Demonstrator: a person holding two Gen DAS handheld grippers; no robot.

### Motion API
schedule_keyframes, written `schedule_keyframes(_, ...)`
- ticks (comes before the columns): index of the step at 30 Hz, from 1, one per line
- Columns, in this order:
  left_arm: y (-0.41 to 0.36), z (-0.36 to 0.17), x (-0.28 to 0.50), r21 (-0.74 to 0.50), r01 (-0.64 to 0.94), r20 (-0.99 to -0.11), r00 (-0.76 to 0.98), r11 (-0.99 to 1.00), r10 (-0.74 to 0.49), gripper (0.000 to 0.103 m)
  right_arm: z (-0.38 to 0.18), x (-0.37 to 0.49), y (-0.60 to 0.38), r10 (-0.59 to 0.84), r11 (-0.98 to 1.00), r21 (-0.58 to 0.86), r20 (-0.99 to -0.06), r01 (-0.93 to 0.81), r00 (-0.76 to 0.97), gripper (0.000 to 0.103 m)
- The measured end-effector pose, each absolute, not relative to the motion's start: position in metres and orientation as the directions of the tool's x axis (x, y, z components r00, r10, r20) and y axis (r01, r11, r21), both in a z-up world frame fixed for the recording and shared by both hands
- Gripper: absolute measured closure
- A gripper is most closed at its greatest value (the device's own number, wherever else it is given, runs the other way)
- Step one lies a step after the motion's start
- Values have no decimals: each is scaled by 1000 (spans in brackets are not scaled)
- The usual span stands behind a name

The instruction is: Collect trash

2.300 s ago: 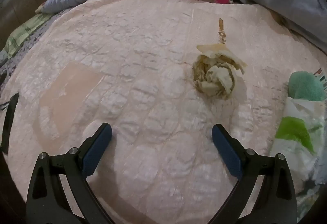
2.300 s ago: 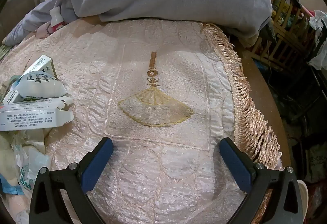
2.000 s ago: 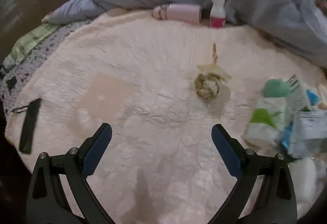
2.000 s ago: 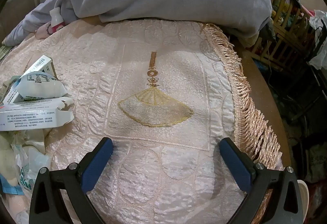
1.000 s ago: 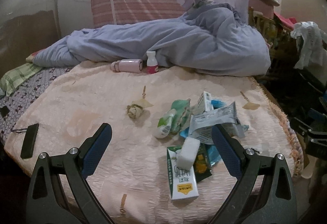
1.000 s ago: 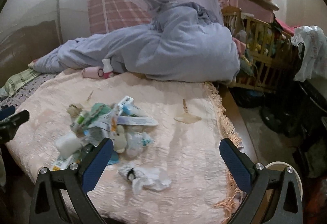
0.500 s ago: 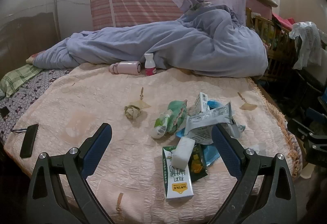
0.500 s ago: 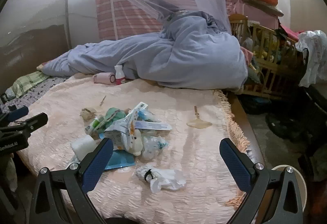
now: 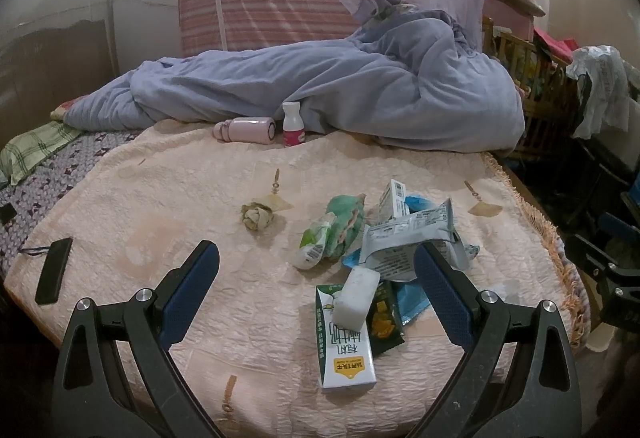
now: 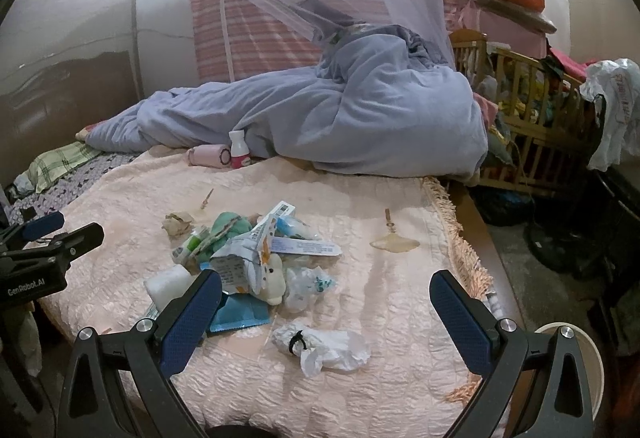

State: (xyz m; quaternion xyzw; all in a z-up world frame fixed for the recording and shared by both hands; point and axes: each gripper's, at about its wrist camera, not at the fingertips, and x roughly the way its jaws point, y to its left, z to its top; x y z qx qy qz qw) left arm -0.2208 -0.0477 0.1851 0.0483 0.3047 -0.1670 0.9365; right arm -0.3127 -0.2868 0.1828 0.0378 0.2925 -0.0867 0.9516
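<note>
Both grippers have pulled back from the close view of 2.3 s ago; whole bed now in frame. Left gripper [image 9: 316, 280] empty, jaws wide apart, above near edge of pink bedspread [image 9: 160, 214]. Right gripper [image 10: 326, 308] likewise spread wide, holding nothing. Trash lies in a loose pile mid-bedspread. Left view, nearest: milk carton [image 9: 346, 342] flat at 6 o'clock of the pile, white block [image 9: 356, 296] resting on its top end, dark snack wrapper [image 9: 384, 322] just beside it. Behind these: silver-grey wrapper [image 9: 412, 238], green packet [image 9: 332, 228] at 9 o'clock of it. Crumpled paper ball [image 9: 257, 216] sits apart at 10 o'clock. Right view: knotted white bag [image 10: 320, 348] alone at 5 o'clock of the pile, between the fingers. Black strip [image 9: 54, 270] near left edge. Far: pink flask [image 9: 246, 129] lying down, white bottle [image 9: 293, 124] upright beside it, both against blue quilt [image 9: 360, 94]
</note>
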Motion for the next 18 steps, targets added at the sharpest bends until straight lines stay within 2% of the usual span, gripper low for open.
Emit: schedule_keyframes(18,-46,178,-212,-18,334,-603,748,942,-277,5,181,-312,-286,-127,985,21,-569,169,812,0)
